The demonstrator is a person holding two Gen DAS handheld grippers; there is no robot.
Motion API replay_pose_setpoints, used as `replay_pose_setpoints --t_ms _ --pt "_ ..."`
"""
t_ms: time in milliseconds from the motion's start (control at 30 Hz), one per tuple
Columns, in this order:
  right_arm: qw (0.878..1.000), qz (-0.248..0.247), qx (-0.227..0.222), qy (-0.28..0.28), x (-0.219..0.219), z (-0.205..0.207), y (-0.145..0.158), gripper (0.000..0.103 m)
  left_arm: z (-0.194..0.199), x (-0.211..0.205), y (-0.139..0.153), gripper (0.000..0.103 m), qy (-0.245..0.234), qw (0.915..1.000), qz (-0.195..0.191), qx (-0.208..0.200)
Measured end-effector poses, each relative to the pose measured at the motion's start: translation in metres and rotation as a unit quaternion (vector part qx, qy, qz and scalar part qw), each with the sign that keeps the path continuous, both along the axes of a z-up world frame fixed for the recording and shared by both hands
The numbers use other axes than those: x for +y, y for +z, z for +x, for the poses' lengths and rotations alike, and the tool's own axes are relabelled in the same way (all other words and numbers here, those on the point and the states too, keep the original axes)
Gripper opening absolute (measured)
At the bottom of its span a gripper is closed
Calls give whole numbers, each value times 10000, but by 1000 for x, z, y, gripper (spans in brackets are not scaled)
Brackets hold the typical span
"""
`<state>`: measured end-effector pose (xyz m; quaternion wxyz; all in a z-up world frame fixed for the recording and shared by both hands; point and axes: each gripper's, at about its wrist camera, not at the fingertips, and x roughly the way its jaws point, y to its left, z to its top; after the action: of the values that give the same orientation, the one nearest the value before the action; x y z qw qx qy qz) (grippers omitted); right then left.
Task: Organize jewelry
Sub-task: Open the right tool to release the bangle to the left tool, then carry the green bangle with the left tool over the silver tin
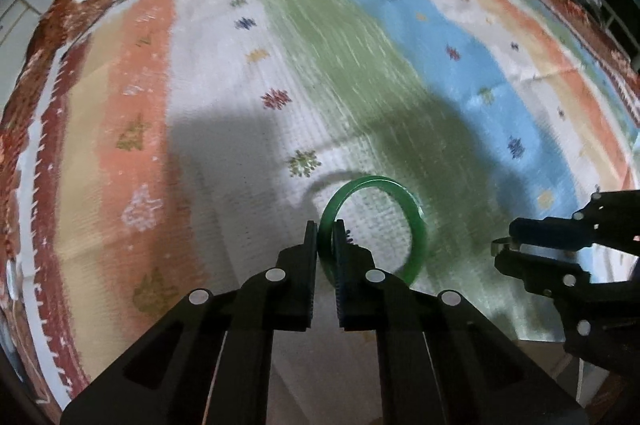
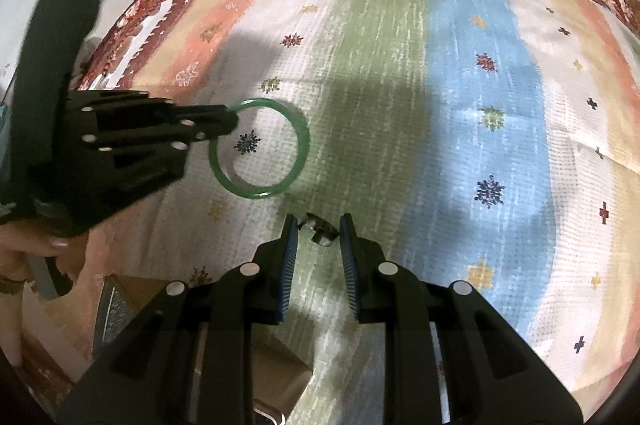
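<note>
Green bangle (image 1: 416,225) clamped, right view: hand (image 2: 28,249)

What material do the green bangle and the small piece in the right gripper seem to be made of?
Green bangle: looks like jade, glass or resin; glossy, slightly translucent, even green. The pictures cannot tell which.
Small silver piece, maybe a ring, held in the right gripper: looks like polished metal; grey with bright reflections, though small and blurred.
</note>
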<state>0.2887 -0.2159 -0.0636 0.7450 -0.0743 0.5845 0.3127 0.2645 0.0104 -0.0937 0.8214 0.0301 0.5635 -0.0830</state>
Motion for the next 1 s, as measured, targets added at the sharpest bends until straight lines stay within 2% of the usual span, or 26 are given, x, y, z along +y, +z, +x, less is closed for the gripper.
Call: replay_pose_setpoints --t_ms 467,700,1000 --pt "9990 210 -383 56 -8 -31 34 23 -37 18 41 8 418 9980 -313 -359" --pt "9970 112 -761 128 -11 -52 53 23 -60 14 54 8 426 9966 -359 -599" --pt "9948 254 -956 245 -15 -74 71 23 -83 13 67 8 452 9947 -543 -752"
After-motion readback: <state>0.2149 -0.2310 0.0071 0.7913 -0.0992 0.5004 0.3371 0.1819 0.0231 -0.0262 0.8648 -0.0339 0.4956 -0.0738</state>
